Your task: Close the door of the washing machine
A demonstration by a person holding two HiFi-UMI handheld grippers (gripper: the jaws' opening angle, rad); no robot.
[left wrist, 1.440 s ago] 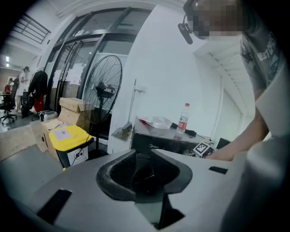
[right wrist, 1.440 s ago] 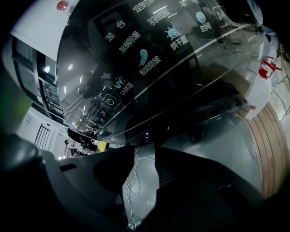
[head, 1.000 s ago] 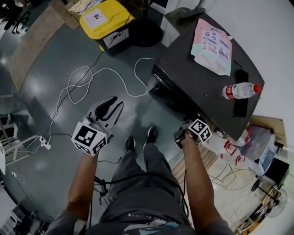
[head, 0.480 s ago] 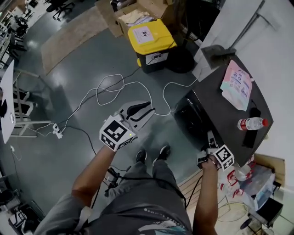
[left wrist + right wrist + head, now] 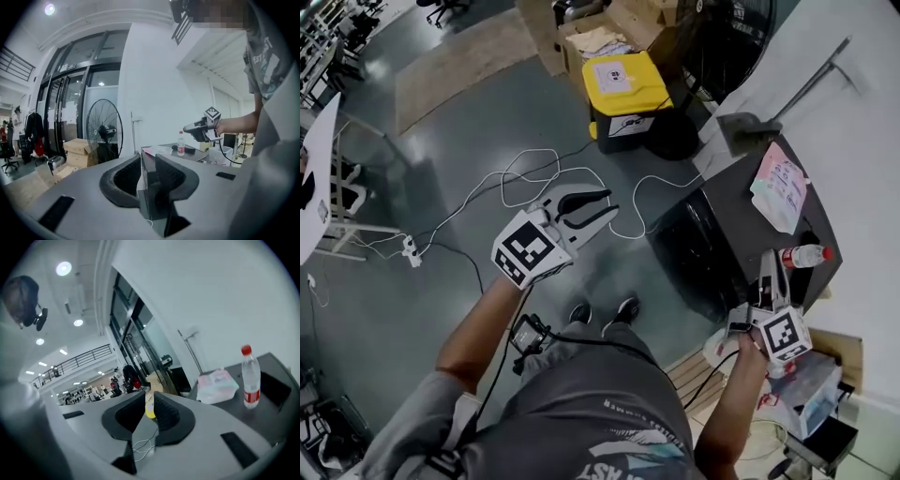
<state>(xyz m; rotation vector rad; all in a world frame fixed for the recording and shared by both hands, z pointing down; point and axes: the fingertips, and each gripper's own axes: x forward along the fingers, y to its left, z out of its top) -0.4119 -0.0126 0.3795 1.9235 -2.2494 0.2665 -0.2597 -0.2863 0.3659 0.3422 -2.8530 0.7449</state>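
Left tool, narrowly parted and empty, and right tool, closing on nothing, hang beside the dark boxy washing machine at right; its door looks shut, and a flat push would confirm it.

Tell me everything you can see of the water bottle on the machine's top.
The water bottle is clear plastic with a red cap and a red label band. It stands upright on the washing machine's dark top, apart from the pink pouch. Nothing else touches it.
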